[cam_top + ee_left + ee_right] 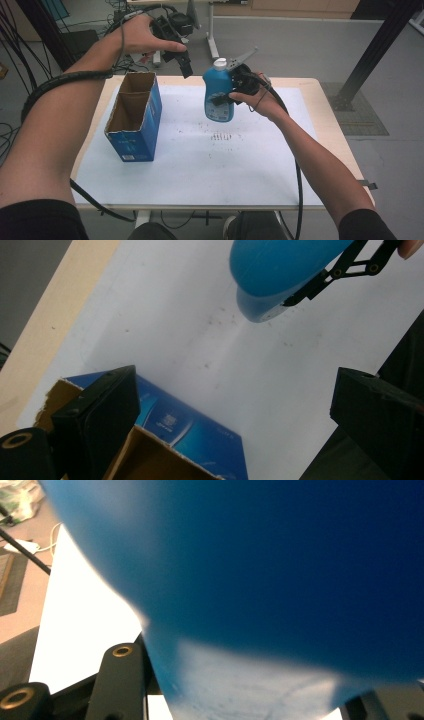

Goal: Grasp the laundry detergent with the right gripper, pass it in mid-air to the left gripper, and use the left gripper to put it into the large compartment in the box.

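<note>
A blue bottle [219, 95] with a white cap [220, 63] is gripped between the jaws of the right gripper [227, 97] and is held upright in the air, clear of the surface [210, 165]. In the high view the bottle is seen above the far middle part of the white sheet [200, 150] that covers the surface, to the right of an open blue carton [135, 117]. The carton stands on the sheet near the left edge; its top flaps are open and a cardboard divider splits the inside into two compartments. Bottle and carton are apart.

In the right gripper view the bottle's blue body [260, 580] is pressed close to the camera, with the black jaw links at the lower edge. In the left gripper view the bottle's base [280, 275] is seen at the top, with a black jaw of the right gripper laid against it.

The left gripper [182, 57] is held in the air beyond the far end of the carton, pointing downward. Its jaws are spread wide with nothing between them; in the left gripper view the carton's open top [150, 455] lies below them.

Small dark specks [220, 135] are noted on the sheet beneath the bottle.
</note>
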A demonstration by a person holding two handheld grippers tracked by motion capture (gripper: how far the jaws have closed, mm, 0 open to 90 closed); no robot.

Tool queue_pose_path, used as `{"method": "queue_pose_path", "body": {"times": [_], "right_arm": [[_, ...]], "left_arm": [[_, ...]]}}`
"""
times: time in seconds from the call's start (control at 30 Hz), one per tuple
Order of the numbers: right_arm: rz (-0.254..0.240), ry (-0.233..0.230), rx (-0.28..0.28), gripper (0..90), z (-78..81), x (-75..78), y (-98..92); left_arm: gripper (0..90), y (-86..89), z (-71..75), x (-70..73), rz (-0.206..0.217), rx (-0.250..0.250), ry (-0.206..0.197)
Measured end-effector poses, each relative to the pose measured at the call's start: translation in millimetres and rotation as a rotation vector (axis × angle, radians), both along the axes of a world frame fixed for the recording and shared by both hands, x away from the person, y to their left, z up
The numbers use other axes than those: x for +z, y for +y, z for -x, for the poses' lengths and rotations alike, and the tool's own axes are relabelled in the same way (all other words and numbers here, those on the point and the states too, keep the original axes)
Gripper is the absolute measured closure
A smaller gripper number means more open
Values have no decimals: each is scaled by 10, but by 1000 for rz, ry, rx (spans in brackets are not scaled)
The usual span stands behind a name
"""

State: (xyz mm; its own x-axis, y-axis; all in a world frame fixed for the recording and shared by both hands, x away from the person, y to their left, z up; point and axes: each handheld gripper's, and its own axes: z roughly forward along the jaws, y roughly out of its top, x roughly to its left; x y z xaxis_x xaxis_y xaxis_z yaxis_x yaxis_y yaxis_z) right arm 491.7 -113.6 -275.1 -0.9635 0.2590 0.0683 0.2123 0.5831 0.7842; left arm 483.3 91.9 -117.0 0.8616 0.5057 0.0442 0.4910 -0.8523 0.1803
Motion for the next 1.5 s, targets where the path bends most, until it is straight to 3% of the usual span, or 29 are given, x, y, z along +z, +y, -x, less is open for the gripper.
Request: {"method": "queue_pose_path", "body": {"times": [0.2, 0.47, 0.83, 1.5], "right_arm": [[7, -25, 83, 441, -26, -8, 288], [-26, -23, 149, 441, 3, -14, 461], [-41, -28, 229, 440, 99, 39, 612], [-65, -69, 310, 439, 282, 157, 713]], "left_arm": [[65, -66, 60, 19, -20, -62, 23], [62, -174, 128, -19, -38, -123, 41], [62, -244, 215, -116, -55, -154, 67], [59, -277, 267, -277, -81, -185, 98]]}}
